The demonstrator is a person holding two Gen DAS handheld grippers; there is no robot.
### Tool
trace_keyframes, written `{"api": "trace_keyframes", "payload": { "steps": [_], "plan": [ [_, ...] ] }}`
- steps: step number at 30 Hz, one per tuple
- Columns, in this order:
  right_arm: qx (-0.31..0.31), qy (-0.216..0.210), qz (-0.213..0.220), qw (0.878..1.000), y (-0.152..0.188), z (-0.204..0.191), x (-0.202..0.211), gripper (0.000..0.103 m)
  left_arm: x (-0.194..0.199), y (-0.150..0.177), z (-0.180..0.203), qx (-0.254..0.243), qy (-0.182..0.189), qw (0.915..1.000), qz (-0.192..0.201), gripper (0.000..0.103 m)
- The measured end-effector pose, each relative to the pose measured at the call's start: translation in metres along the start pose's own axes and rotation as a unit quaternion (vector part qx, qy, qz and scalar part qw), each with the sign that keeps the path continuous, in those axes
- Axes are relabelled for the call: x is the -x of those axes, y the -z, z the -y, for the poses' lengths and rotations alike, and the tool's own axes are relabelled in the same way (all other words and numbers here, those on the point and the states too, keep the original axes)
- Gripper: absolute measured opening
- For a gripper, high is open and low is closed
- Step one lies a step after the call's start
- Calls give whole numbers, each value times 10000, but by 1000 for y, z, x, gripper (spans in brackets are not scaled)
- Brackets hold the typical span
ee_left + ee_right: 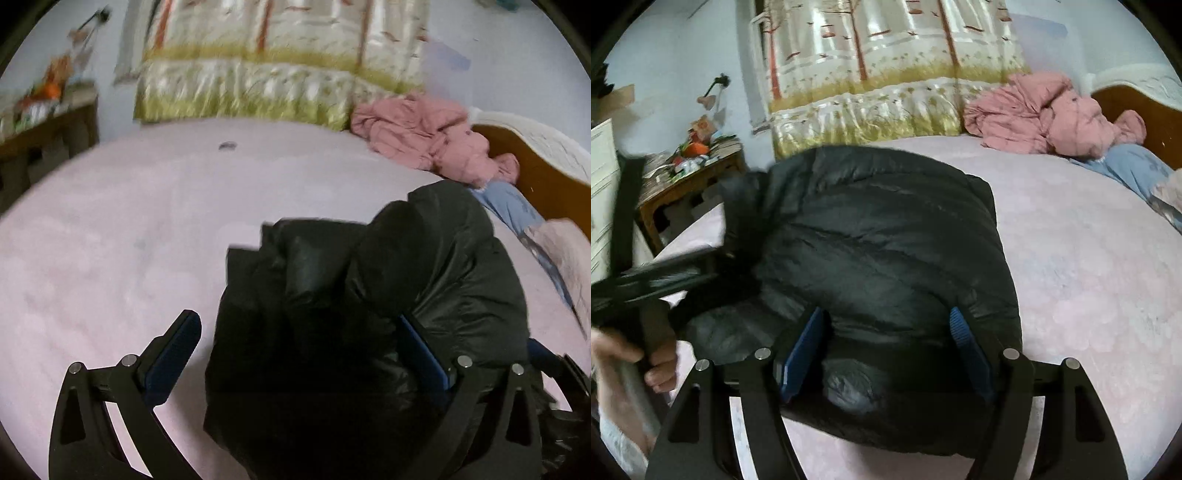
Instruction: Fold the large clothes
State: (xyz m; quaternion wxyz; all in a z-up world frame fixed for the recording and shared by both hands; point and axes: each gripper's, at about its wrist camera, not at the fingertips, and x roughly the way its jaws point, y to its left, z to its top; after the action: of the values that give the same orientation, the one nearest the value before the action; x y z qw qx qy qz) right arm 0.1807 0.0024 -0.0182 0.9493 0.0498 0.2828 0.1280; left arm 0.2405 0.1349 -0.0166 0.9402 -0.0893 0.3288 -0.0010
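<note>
Two wrist fisheyes, close above the bed (110, 221), facing forward toward the curtain (886, 74) (shared: black jacket (886, 240)).

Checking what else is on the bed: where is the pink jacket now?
The pink jacket lies crumpled at the bed's far right corner in both views, against the patterned quilt and beside the wooden headboard, well beyond the black jacket.

open pink bed surface (110, 221) left of and beyond the bulky black puffer jacket (879, 236), which fills the near middle, pink garment (428, 136) and blue cloth (1126, 170) heaped at the far right by the wooden headboard (535, 173), cluttered side table (690, 170) off the left edge
</note>
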Motion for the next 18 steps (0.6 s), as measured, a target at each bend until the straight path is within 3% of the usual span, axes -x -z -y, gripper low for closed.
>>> {"api": "trace_keyframes", "payload": {
  "steps": [5, 9, 15, 18],
  "plan": [
    [-151, 552, 293, 9979, 4, 15, 13, 86, 10, 24, -8, 93, -347, 9991, 229, 103],
    [-565, 304, 83, 9979, 5, 37, 7, 86, 11, 33, -14, 85, -395, 9989, 237, 103],
    [-810, 112, -98, 9966, 9, 52, 1, 86, -16, 41, -37, 504, 137, 9979, -375, 103],
    [-773, 171, -55, 9968, 9, 51, 5, 86, -19, 39, -42, 645, 272, 9963, -495, 103]
  ]
}}
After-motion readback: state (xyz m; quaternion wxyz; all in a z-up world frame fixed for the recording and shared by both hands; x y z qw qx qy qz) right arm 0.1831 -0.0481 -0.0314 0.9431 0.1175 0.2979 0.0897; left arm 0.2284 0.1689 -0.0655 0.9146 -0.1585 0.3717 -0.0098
